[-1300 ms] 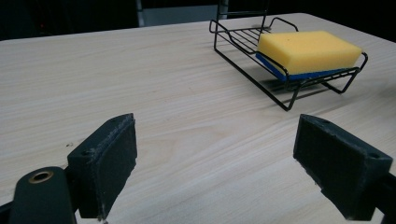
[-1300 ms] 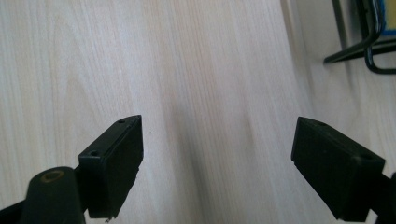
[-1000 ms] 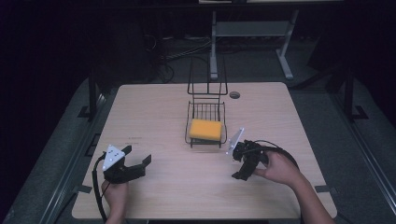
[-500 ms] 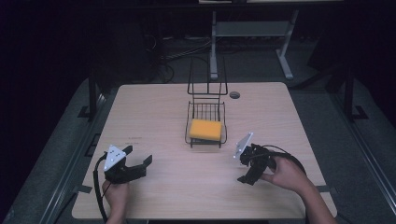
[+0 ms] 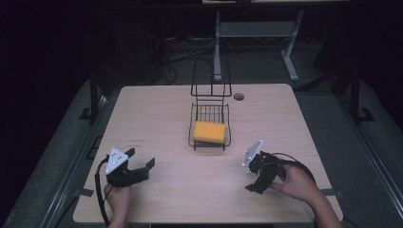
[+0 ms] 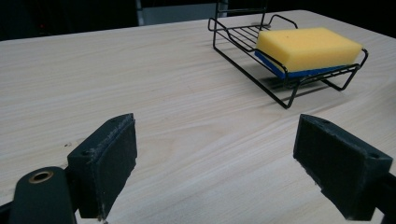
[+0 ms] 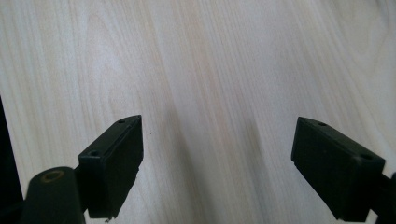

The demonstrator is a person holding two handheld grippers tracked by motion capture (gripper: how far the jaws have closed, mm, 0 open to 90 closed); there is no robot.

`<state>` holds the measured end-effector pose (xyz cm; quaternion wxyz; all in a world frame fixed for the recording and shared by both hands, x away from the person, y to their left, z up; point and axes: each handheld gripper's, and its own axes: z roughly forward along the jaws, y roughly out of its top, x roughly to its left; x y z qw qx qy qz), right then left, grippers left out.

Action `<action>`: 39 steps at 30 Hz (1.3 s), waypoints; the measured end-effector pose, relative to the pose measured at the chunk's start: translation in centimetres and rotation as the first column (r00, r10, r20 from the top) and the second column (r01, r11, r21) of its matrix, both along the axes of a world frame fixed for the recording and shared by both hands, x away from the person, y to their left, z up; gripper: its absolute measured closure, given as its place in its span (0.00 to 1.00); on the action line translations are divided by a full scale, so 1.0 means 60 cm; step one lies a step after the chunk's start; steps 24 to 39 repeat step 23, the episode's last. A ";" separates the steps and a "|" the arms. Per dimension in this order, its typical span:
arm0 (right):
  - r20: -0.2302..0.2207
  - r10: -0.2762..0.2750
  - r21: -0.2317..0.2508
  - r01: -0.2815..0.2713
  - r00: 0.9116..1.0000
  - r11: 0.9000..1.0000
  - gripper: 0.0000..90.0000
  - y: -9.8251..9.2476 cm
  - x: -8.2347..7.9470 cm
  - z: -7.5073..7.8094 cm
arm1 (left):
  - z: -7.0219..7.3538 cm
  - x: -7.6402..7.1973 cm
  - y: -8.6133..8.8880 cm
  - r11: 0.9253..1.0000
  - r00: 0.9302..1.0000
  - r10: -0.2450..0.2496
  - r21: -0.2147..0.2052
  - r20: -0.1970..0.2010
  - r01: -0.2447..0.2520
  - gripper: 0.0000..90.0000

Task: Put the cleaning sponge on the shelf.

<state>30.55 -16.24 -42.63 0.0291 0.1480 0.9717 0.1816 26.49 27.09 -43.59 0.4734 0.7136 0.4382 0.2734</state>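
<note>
A yellow sponge [image 5: 209, 131] with a blue underside lies in a black wire rack [image 5: 209, 112] at the middle of the wooden table [image 5: 166, 114]. In the left gripper view the sponge [image 6: 308, 46] rests in the rack [image 6: 243, 42] ahead and to the right. My left gripper [image 5: 140, 166] is open near the front left, low over the table, with nothing between its jaws. My right gripper [image 5: 254, 183] is open at the front right, tipped down at bare wood [image 7: 215, 93]. A hand holds each.
The rack has a tall wire back [image 5: 211, 76] rising behind the sponge. A small dark grommet hole [image 5: 238, 96] sits near the table's far edge. Beyond the table stand a white metal frame [image 5: 218, 42] and cables on a dark floor.
My right gripper has drawn back toward the front right edge, away from the rack, and tipped downward. The left gripper has barely moved. The sponge stays in the rack.
</note>
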 end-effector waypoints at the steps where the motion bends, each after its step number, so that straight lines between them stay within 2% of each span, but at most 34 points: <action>1: -0.001 -0.003 0.000 0.003 1.000 1.000 0.18 -0.002 -0.001 0.000 | 0.000 0.000 0.000 1.000 1.000 0.000 0.000 0.000 0.000 0.14; 23: -0.011 -0.030 -0.003 0.030 1.000 1.000 0.19 -0.028 -0.019 -0.006 | 0.000 0.001 -0.001 1.000 1.000 0.002 0.003 0.003 -0.002 0.14; 39: -0.011 -0.030 -0.003 0.030 1.000 1.000 0.19 -0.028 -0.019 -0.006 | 0.000 0.001 -0.001 1.000 1.000 0.002 0.003 0.003 -0.002 0.14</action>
